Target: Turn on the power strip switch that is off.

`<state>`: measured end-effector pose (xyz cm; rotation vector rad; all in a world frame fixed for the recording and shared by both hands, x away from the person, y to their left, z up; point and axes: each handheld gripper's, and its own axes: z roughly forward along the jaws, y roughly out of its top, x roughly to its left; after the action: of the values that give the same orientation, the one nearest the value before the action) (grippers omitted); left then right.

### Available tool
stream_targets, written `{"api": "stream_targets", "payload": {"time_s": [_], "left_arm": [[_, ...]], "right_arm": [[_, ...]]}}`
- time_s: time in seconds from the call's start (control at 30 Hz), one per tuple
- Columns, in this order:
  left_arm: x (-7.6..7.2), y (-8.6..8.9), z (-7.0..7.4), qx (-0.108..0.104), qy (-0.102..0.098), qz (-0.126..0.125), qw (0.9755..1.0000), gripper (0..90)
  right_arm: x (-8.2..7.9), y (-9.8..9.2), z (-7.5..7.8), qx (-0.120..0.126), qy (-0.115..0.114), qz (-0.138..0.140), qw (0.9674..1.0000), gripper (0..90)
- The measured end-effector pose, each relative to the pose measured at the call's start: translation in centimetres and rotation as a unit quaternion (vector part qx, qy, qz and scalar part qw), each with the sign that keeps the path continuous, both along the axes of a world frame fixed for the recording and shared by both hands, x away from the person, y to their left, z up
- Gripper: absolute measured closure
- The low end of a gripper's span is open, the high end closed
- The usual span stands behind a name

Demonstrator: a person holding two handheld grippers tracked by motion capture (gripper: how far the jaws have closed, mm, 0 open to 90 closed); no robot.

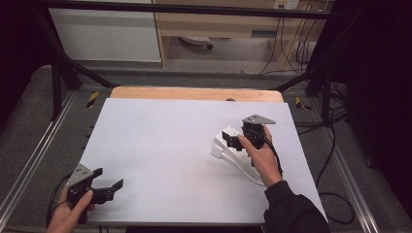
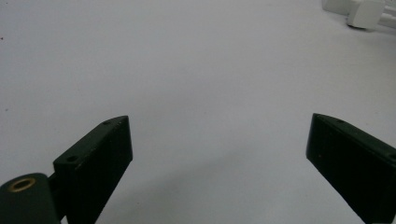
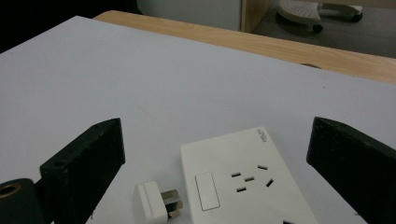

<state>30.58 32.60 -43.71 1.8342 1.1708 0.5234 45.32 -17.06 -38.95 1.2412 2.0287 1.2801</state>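
we saw bare table (image 1: 160, 145) between the grippers; only the socket (image 3: 243, 182) and plug (image 3: 156, 205) lay between the right jaws.

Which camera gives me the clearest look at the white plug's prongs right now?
The right gripper view: the plug lies close, prongs toward the power strip, apart from it. The high view shows it small, beside the right gripper. The left gripper view catches white shapes at its far corner, too indistinct.

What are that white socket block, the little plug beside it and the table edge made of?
The power strip looks like smooth white moulded plastic with a slight sheen. The plug seems the same plastic, and its prongs look metallic grey. The table edge shows pale wood grain, so it is wood or a wood-look laminate; a matte white sheet covers the top.
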Motion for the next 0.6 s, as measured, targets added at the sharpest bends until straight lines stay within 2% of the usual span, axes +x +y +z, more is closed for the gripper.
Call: {"api": "stream_targets", "payload": {"time_s": [0.6], "left_arm": [[0.0, 0.1, 0.0, 0.000, 0.000, 0.001, 1.0000, 6.9]], "right_arm": [[-1.3, -3.2, 1.8, 0.013, -0.023, -0.008, 0.9996, 5.5]]}}
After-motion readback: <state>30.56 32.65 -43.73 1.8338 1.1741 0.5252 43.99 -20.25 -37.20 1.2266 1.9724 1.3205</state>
